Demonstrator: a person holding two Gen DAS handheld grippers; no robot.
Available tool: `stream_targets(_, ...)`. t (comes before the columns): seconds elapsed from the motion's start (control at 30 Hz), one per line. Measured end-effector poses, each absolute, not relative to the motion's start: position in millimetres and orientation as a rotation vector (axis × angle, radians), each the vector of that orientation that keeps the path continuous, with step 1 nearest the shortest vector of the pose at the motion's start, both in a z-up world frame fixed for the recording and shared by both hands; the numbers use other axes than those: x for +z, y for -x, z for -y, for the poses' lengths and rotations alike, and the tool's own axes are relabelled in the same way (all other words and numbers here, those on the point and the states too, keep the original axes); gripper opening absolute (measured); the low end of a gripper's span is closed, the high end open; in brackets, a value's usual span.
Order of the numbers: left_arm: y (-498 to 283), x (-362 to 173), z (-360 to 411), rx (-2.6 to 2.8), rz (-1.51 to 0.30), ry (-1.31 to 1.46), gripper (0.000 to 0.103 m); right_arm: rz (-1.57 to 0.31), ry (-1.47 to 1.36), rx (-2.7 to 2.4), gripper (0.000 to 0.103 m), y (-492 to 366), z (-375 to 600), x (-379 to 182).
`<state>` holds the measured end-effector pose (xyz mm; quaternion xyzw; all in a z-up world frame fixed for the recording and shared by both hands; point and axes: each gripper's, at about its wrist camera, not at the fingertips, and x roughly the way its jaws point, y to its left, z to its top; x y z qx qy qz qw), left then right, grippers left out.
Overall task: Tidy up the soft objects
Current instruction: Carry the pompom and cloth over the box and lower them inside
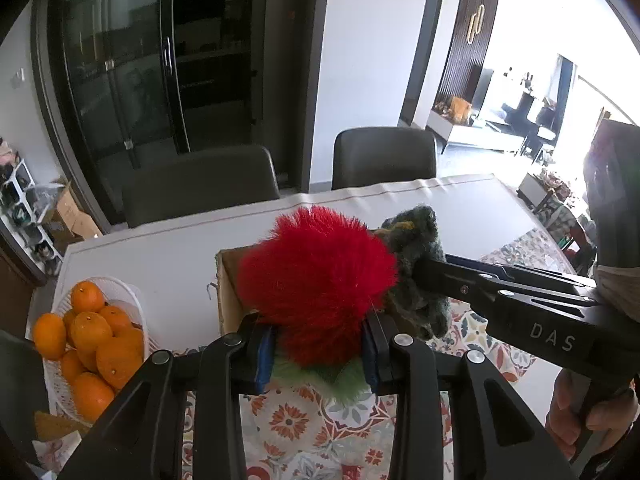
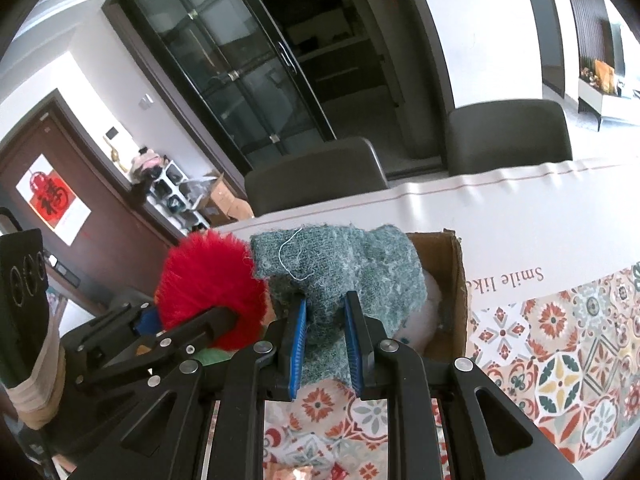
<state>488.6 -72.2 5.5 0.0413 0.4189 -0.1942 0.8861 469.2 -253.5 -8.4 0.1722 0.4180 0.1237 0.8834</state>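
Mid-transfer: left tongs (image 1: 318, 354) clamped on red plush (image 1: 316, 280), right tongs (image 2: 326, 344) clamped on teal knit (image 2: 340, 276), cardboard box (image 2: 456, 280) just ahead; next, release inside.

A family home's dining area: a bench (image 2: 520, 216) under a tile-patterned cloth, two dark upholstered chairs (image 1: 384, 158) drawn up on its far side. Behind the chairs stands a glass-doored cabinet (image 1: 160, 64). A basket of oranges (image 1: 90, 340) sits at the bench's left end; beyond it, a red festive poster (image 2: 50, 200) hangs on a wooden door.
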Motion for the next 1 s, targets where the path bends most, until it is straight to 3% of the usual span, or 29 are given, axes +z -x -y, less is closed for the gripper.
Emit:
stream_targets(0.4, -533, -43, 79, -0.37, -0.996, -0.077, 0.037, -0.992, -0.371, 0.241, 0.021, -521, 256, -65)
stream_targets(0.5, -536, -51, 79, -0.347, -1.014, -0.085, 0.047, -1.016, -0.378, 0.232, 0.027, -529, 256, -75)
stream_targets(0.57, -536, -53, 77, -0.325, -1.012, -0.093, 0.054, -1.026, -0.372, 0.211, 0.039, -531, 257, -80)
stream_targets(0.63, -533, -52, 76, -0.309, -1.004, -0.108, 0.058, -1.022, -0.342, 0.179, 0.041, -529, 256, -80)
stream_targets(1.0, -490, -34, 67, -0.259, -0.951, -0.132, 0.059, -0.976, -0.274, 0.069, 0.054, -494, 253, -57)
